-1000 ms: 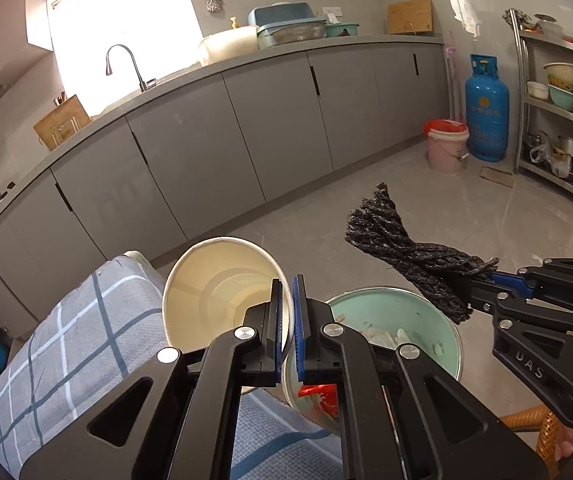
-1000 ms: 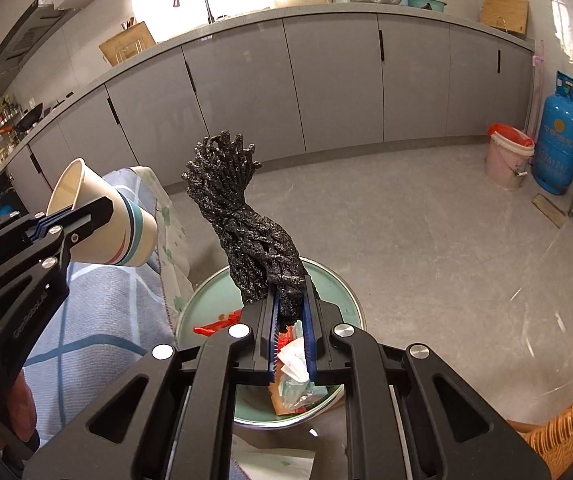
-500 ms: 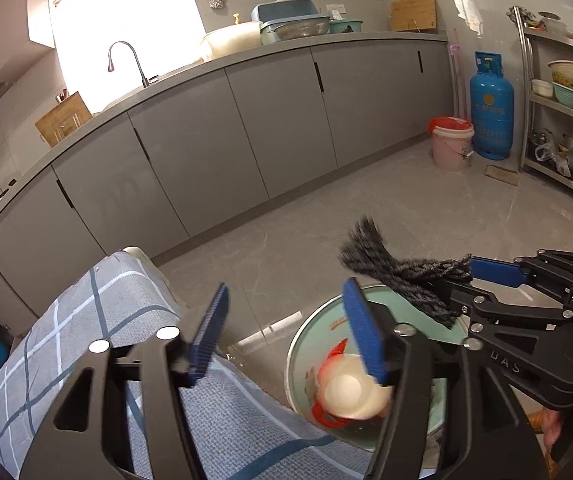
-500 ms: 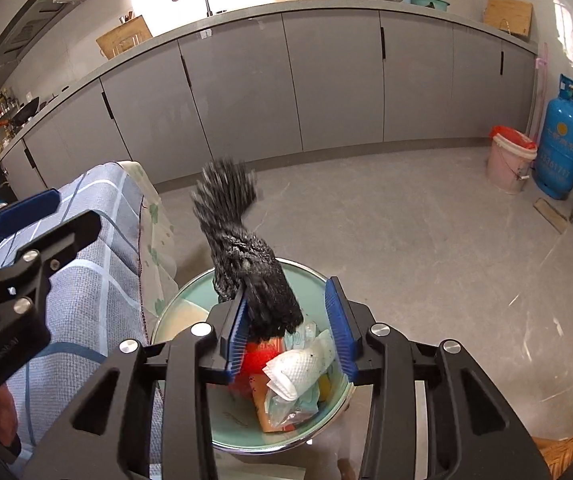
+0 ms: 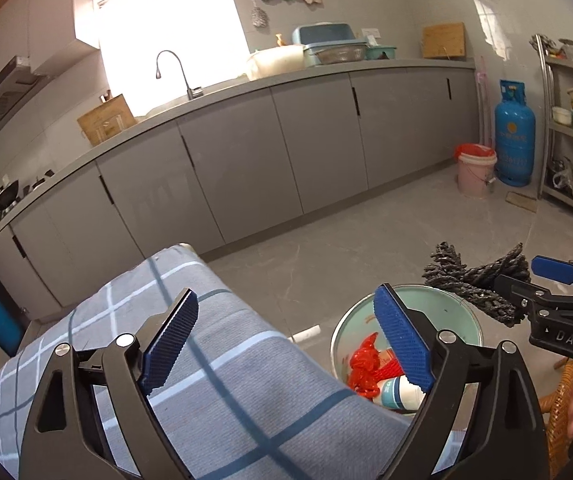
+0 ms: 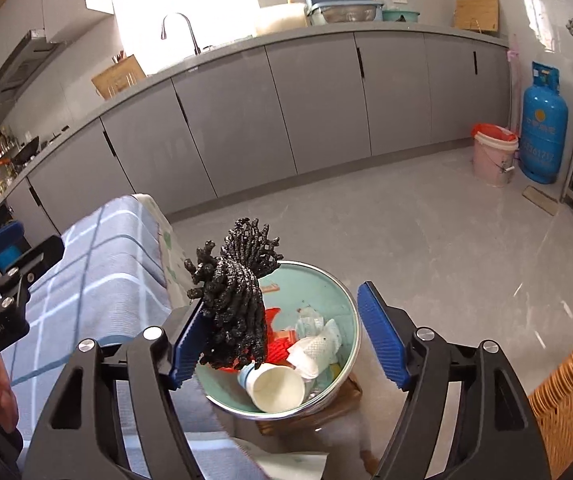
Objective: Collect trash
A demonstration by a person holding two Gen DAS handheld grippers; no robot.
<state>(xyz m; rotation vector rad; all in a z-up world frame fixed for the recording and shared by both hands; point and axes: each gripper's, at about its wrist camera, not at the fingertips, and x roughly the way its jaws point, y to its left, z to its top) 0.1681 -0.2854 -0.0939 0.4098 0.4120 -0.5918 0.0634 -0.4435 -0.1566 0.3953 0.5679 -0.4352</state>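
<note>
Right now the black knobbly knitted rag (image 6: 234, 300) hangs over the near-left edge of the mint-green round bin (image 6: 326, 280), which already holds a white paper cup (image 6: 276, 388), red plastic scraps (image 6: 276, 344) and crumpled tissue (image 6: 318, 344). Risk, IMO: the rag looks snagged on the right gripper (image 6: 286, 340)'s left pad w/ jaws spread wide, so it may cling or flop outside the rim onto the grey checked cloth (image 6: 98, 272). Left gripper (image 5: 286, 340) is also wide apart, holding nothing, over cloth and bin.
</note>
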